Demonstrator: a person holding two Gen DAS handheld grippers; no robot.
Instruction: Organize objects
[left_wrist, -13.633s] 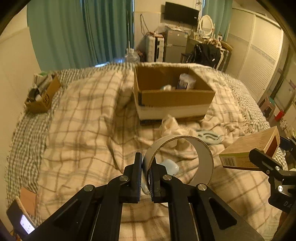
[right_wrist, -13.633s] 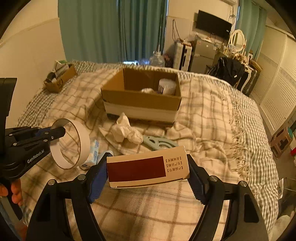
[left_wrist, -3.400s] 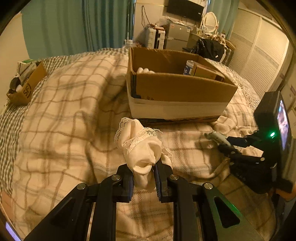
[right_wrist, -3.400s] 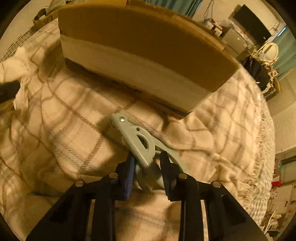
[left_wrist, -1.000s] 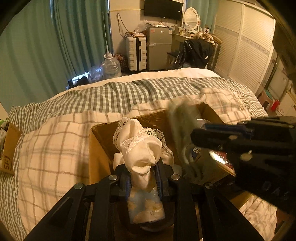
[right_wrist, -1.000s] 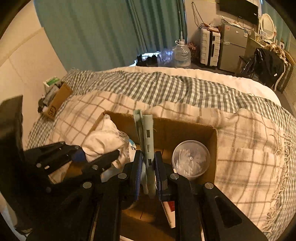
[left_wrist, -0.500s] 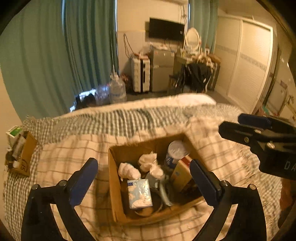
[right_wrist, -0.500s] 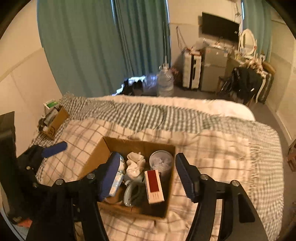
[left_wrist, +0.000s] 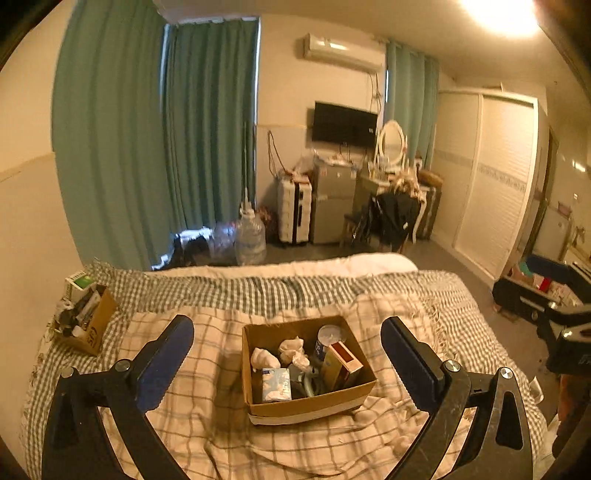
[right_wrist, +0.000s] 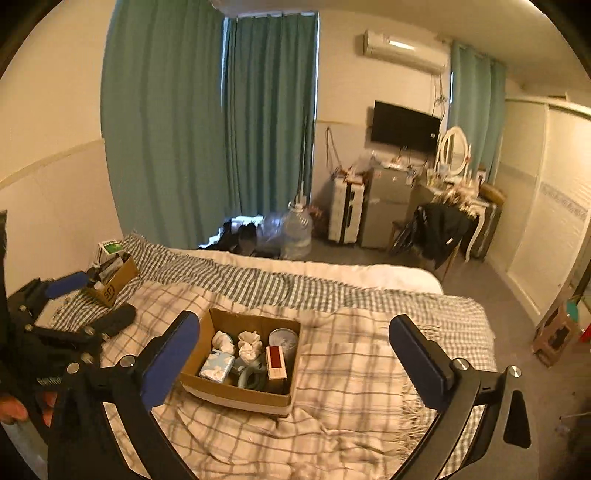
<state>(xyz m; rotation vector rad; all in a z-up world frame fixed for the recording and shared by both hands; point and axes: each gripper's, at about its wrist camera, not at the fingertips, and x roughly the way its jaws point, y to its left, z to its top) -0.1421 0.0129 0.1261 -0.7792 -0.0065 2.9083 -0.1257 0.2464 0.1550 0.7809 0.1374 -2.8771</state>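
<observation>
Clerk: Cardboard box (left_wrist: 309, 405), one, open-topped, resting on the checked blanket (left_wrist: 207, 424) of the bed, about mid-mattress.

Checker: Contents?

Clerk: Tissue pack (left_wrist: 276, 384), blue and white, at the near left inside corner. Two crumpled white cloths (left_wrist: 291, 350) behind it. Round tub (left_wrist: 330, 338) with a clear lid at the far right. Tan carton with a dark red panel (left_wrist: 341, 363), standing beside the tub. Pale blue-grey plastic clamp (right_wrist: 250, 374) between pack and carton, partly hidden.

Checker: Left gripper (left_wrist: 288, 360)?

Clerk: Raised well above the bed, fingers spread wide, nothing between the blue pads (left_wrist: 164, 363). The box shows in the gap.

Checker: Right gripper (right_wrist: 295, 354)?

Clerk: Likewise high, fingers fully apart, holding nothing.

Checker: Other items?

Clerk: Small carton of bottles (right_wrist: 112, 282) at the bed's left edge. Teal curtains (left_wrist: 155, 147), large water jug (left_wrist: 250, 240) on the floor, wall television (left_wrist: 345, 123).
</observation>
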